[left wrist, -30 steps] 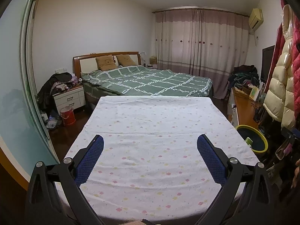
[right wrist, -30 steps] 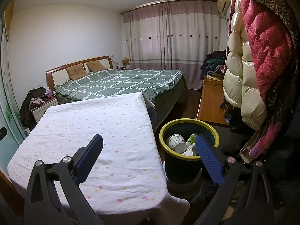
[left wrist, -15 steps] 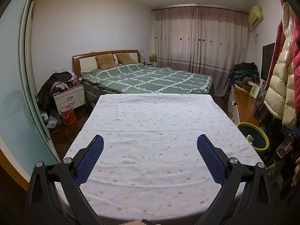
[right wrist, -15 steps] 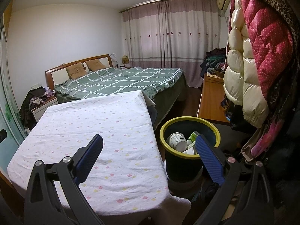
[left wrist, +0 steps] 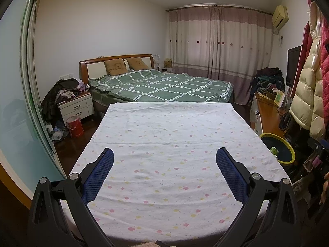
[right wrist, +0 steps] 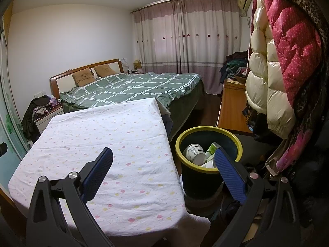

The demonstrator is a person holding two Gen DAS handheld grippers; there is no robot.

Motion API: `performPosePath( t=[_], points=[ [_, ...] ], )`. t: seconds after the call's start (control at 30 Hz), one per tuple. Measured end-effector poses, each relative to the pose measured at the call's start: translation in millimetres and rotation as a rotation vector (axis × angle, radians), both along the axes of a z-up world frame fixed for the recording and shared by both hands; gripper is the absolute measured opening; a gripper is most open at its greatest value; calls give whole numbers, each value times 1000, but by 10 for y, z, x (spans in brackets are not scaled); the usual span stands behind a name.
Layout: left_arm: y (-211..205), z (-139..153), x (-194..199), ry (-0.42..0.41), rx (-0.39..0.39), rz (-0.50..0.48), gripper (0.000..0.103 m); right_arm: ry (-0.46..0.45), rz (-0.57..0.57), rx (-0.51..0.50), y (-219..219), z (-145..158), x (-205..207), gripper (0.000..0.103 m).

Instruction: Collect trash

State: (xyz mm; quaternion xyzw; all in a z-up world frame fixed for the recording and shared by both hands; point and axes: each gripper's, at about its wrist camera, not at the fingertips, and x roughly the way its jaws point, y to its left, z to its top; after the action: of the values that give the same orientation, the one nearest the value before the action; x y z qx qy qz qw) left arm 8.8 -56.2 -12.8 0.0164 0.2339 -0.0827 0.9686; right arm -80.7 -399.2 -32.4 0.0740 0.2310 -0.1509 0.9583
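Meanwhile both hand-held grippers (left wrist: 164,154) (right wrist: 162,154) stay open, barely shifted.

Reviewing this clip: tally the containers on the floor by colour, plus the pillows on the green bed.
Yellow-rimmed dark bin: 1
Red bucket: 1
Brown pillows: 2
Total: 4

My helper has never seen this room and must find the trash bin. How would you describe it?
Find the table with the dotted white cloth at the foot of the green bed. The bin stands on the floor off its right side, below the hanging coats. It is dark with a yellow rim, unlike the red bucket.
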Motion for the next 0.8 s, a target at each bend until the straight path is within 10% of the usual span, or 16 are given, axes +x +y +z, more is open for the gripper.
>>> performPosePath(
  t=[0.8],
  points=[
    [26, -16, 24, 11, 1, -4, 98, 6, 0, 12, 30, -36, 18, 94]
  ],
)
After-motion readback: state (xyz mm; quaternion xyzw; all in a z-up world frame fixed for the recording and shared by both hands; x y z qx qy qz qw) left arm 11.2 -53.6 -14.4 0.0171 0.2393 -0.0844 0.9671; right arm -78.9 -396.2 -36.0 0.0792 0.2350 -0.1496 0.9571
